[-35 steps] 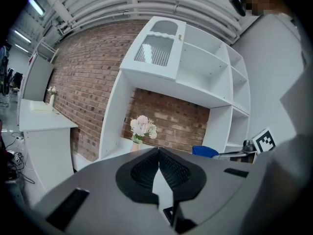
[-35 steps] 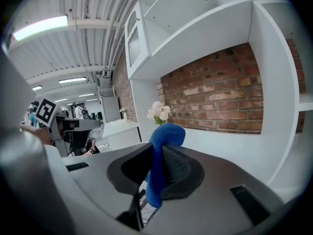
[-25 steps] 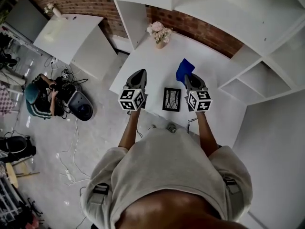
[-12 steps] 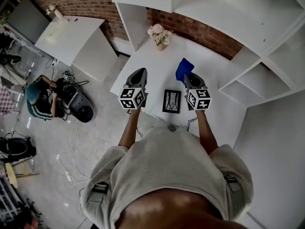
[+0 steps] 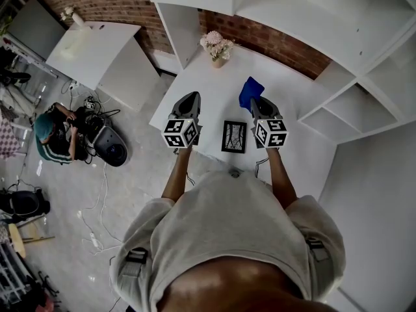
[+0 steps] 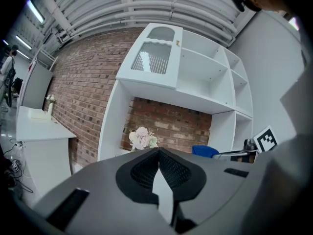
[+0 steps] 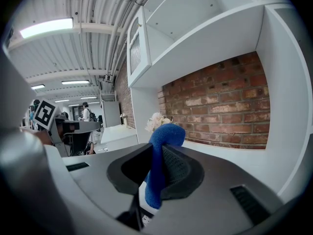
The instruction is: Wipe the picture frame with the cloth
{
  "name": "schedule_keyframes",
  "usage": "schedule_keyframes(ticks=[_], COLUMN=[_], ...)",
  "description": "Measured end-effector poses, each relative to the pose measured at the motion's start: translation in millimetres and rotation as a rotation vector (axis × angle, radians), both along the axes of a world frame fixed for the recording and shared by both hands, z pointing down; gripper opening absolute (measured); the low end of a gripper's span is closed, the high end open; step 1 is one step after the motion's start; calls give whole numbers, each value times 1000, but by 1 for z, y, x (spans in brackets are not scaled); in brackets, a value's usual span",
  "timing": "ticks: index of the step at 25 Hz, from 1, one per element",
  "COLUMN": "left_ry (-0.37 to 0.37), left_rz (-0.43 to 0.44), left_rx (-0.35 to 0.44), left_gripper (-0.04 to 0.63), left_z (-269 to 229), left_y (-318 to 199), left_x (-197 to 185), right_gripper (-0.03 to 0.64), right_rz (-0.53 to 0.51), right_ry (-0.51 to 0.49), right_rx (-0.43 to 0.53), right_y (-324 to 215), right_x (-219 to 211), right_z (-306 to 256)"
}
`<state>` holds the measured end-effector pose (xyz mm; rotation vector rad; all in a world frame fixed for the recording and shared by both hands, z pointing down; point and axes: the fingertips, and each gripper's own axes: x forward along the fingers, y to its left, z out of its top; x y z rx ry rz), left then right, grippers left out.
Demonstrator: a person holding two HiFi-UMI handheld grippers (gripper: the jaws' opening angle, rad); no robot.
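A small black picture frame (image 5: 234,136) lies flat on the white table (image 5: 208,86), near its front edge and between my two grippers. The blue cloth (image 5: 250,91) sticks out beyond the tips of my right gripper (image 5: 255,104), just past the frame's far right corner. In the right gripper view that gripper (image 7: 155,153) is shut on the cloth (image 7: 161,138), which stands up between the jaws. My left gripper (image 5: 190,100) hovers left of the frame; in its own view it (image 6: 159,153) is shut with nothing in it.
A vase of pale flowers (image 5: 218,46) stands at the table's back. White shelving (image 5: 364,90) rises behind and to the right. A white cabinet (image 5: 97,47) stands to the left. A person (image 5: 55,135) sits on the floor among cables.
Both grippers have drifted slightly farther over the table. The cloth stays in the right gripper and the frame has not moved.
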<state>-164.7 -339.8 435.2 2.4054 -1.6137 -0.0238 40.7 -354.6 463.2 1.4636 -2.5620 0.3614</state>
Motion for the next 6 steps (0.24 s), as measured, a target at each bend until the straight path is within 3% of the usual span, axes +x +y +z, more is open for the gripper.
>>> schedule_keyframes(ticks=[6], left_ry=[5], left_rz=[1], left_rx=[-5], left_gripper=[15], left_z=[0], left_y=[-1], left_x=[1], right_gripper=[63], right_rz=[2], right_ry=[-1], right_rx=[-1], right_y=[-2], right_x=[0], right_z=[-1])
